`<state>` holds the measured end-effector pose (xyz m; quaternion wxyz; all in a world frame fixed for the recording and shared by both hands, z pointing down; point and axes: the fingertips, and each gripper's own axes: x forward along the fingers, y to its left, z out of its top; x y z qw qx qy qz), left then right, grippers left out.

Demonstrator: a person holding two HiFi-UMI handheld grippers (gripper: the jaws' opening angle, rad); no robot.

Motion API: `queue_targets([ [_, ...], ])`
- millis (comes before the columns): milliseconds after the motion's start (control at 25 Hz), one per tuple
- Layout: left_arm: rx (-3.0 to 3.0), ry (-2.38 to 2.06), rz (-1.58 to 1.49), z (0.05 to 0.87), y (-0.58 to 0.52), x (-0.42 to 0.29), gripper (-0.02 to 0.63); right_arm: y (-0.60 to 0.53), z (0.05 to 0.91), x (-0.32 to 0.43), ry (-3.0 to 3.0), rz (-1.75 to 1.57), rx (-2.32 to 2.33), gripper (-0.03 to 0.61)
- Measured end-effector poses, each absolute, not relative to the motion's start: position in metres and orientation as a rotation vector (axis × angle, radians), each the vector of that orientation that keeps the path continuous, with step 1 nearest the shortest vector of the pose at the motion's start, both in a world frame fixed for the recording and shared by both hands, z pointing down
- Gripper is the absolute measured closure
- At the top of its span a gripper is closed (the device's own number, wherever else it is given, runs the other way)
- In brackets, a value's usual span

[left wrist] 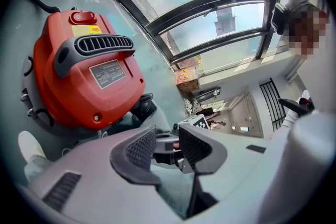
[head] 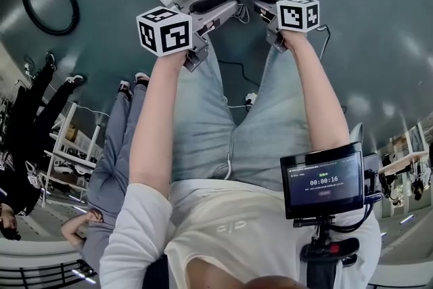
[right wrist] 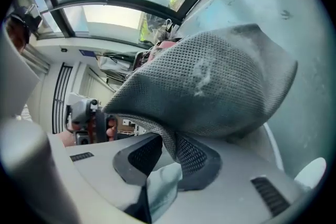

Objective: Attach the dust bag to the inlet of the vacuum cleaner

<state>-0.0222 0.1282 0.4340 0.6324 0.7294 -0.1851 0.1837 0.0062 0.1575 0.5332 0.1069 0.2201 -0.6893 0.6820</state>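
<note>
The vacuum cleaner (left wrist: 84, 76) is red. It has a grey label (left wrist: 107, 74) and a yellow sticker (left wrist: 88, 30), but the words on both are too small for me to read. On the right, by my tummy, a little screen (head: 323, 183) shows the time 00:00:16.

I count one vacuum cleaner, one red button (left wrist: 83, 17) on top of it, one dust bag (right wrist: 210, 81), two claws and two cubes with black and white squares, one cube (head: 164, 30) on the left and one cube (head: 298, 13) on the right.

My left claw (left wrist: 167, 139) is open with nothing in it. It points at the bottom of the vacuum cleaner. My right claw (right wrist: 169, 144) is pinched on a fold of the grey dust bag. The bag puffs up above that claw and hides most of what is behind it. It is near the right side of the vacuum cleaner.

A black hose (head: 47, 3) curls on the green floor (head: 379, 24), far to the left. My white shoe (left wrist: 30, 145) is just beside the vacuum cleaner. Another person in grey trousers (head: 115, 145) stands on my left.
</note>
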Motion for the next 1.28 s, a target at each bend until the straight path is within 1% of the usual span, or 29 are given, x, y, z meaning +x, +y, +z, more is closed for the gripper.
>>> queue_targets([
  [80, 1.675, -0.419, 0.421, 0.434, 0.128, -0.023, 0.476, 0.172, 0.526, 0.014, -2.033, 2.024, 0.619, 0.508],
  [240, 1.687, -0.418, 0.42, 0.434, 0.126, -0.023, 0.476, 0.203, 0.521, 0.029, -2.043, 1.988, 0.564, 0.506],
  [400, 1.681, -0.418, 0.411, 0.437, 0.127, -0.023, 0.476, 0.213, 0.512, 0.042, -2.098, 2.04, 0.584, 0.506],
  [480, 1.675, -0.418, 0.411, 0.438, 0.129, -0.024, 0.476, 0.214, 0.494, 0.04, -2.183, 2.063, 0.499, 0.506],
  [600, 1.669, -0.416, 0.41, 0.44, 0.131, -0.025, 0.476, 0.203, 0.44, 0.043, -2.39, 2.111, 0.337, 0.508],
  [640, 1.667, -0.416, 0.41, 0.441, 0.132, -0.025, 0.476, 0.191, 0.428, 0.055, -2.454, 2.121, 0.399, 0.507],
  [680, 1.665, -0.415, 0.409, 0.441, 0.134, -0.026, 0.477, 0.175, 0.428, 0.076, -2.476, 2.118, 0.563, 0.507],
  [760, 1.665, -0.41, 0.408, 0.443, 0.135, -0.025, 0.476, 0.14, 0.463, 0.124, -2.349, 2.059, 1.001, 0.508],
  [840, 1.667, -0.408, 0.407, 0.443, 0.135, -0.025, 0.476, 0.124, 0.512, 0.148, -2.137, 2.017, 1.206, 0.508],
  [920, 1.667, -0.407, 0.408, 0.441, 0.136, -0.025, 0.476, 0.119, 0.527, 0.13, -2.08, 2.074, 1.128, 0.508],
  [1000, 1.67, -0.411, 0.408, 0.439, 0.136, -0.026, 0.476, 0.115, 0.513, 0.085, -2.151, 2.16, 0.922, 0.508],
  [1040, 1.671, -0.417, 0.405, 0.438, 0.136, -0.026, 0.477, 0.12, 0.51, 0.062, -2.152, 2.149, 0.826, 0.509],
  [1160, 1.663, -0.437, 0.384, 0.436, 0.135, -0.028, 0.476, 0.157, 0.524, 0.0, -2.085, 1.959, 0.564, 0.508],
  [1240, 1.676, -0.443, 0.37, 0.432, 0.131, -0.028, 0.476, 0.173, 0.531, -0.026, -2.06, 1.895, 0.509, 0.509],
  [1280, 1.69, -0.442, 0.367, 0.43, 0.129, -0.027, 0.476, 0.173, 0.531, -0.03, -2.065, 1.928, 0.533, 0.509],
])
